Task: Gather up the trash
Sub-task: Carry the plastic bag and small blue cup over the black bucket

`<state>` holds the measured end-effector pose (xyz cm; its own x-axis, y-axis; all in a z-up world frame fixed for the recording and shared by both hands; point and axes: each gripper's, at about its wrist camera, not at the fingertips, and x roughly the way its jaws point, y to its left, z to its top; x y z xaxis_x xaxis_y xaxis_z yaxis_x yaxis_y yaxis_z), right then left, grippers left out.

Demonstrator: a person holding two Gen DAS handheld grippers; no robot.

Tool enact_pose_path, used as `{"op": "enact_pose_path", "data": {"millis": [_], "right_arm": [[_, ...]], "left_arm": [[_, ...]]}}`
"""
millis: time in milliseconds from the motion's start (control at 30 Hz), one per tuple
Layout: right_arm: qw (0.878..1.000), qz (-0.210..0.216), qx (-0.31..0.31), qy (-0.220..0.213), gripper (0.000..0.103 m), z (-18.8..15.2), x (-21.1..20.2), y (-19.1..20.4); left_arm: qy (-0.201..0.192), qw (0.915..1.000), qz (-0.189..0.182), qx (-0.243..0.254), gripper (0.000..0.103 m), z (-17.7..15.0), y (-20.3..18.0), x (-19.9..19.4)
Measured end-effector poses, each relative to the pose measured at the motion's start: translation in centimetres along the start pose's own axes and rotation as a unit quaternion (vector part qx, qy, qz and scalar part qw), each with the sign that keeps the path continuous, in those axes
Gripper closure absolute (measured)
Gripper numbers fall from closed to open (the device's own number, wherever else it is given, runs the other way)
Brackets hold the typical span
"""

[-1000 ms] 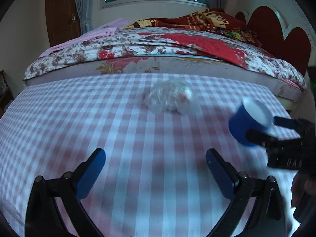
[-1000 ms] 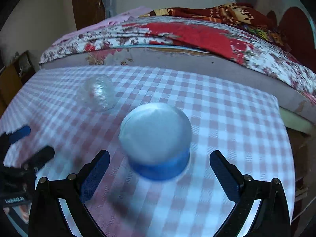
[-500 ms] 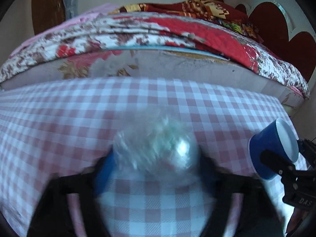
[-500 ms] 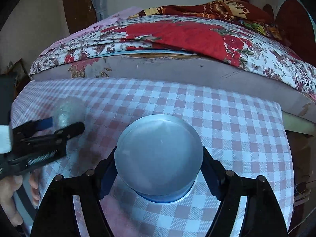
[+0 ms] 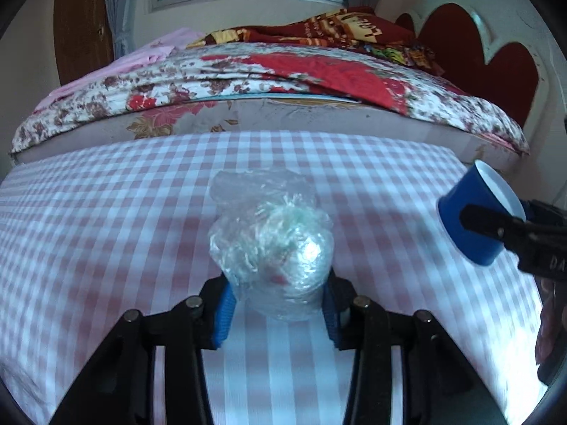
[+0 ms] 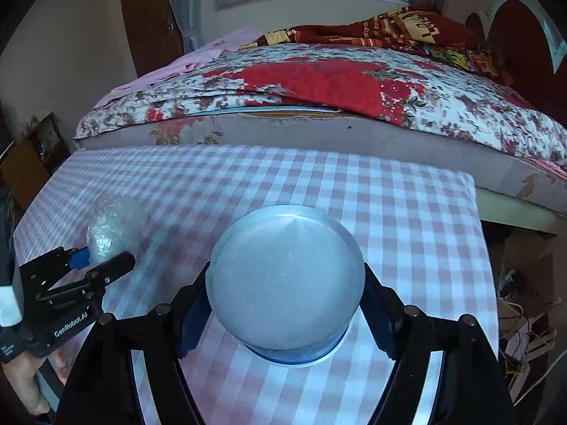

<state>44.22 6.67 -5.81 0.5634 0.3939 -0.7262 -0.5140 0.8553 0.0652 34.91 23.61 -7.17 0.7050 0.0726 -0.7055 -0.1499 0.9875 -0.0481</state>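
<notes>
Crinkly clear plastic sits squeezed in your left claw [image 5: 278,306]. This plastic ball [image 5: 271,248] is pinched between the two blue pads [image 5: 224,313], and it bulges out past their tips over the table [image 5: 106,248] with its pink and white check cloth.

Your right claw [image 6: 285,313] is closed around a blue cup [image 6: 287,290]. The cup fills the space between its fingers, with its pale flat bottom facing the camera. In the left view the cup [image 5: 478,212] is off to the right of the left claw, tipped on its side with its white inside showing. In the right view the ball [image 6: 113,226] is off to the left.

Beyond both claws, past the far edge of the table, is a bed [image 6: 319,85] with a flowery cover.
</notes>
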Motion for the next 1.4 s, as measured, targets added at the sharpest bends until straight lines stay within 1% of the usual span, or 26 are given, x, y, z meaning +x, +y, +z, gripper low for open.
{"op": "enact_pose_path", "data": {"millis": [167,300,467,833,1033,1400], "right_arm": [[1.000,0.002,-0.004,-0.009,0.026,-2.4,-3.5,0.4],[1.000,-0.003,-0.003,-0.016,0.026,-4.3,-6.4,0.3],[1.000,-0.010,0.013,-0.023,0.026,-6.1,-9.7,-0.7],[0.998,-0.031,0.036,-0.052,0.026,-10.9,-16.7,-2.5],[0.995,-0.044,0.060,-0.062,0.026,-13.7,-19.9,-4.1],[0.990,-0.075,0.098,-0.069,0.026,-18.7,-24.8,-8.1]], "left_arm": [[-0.014,0.9997,-0.006,0.018,0.060,-2.0,-2.0,-3.5],[-0.019,0.9994,-0.011,0.027,0.060,-3.2,-3.5,-5.6],[-0.021,0.9990,-0.025,0.032,0.060,-4.6,-5.1,-7.8],[-0.045,0.9950,-0.063,0.063,0.060,-7.1,-9.6,-13.1],[-0.049,0.9923,-0.083,0.079,0.060,-8.7,-12.1,-14.8],[-0.045,0.9843,-0.129,0.112,0.060,-10.8,-18.3,-16.6]]}}
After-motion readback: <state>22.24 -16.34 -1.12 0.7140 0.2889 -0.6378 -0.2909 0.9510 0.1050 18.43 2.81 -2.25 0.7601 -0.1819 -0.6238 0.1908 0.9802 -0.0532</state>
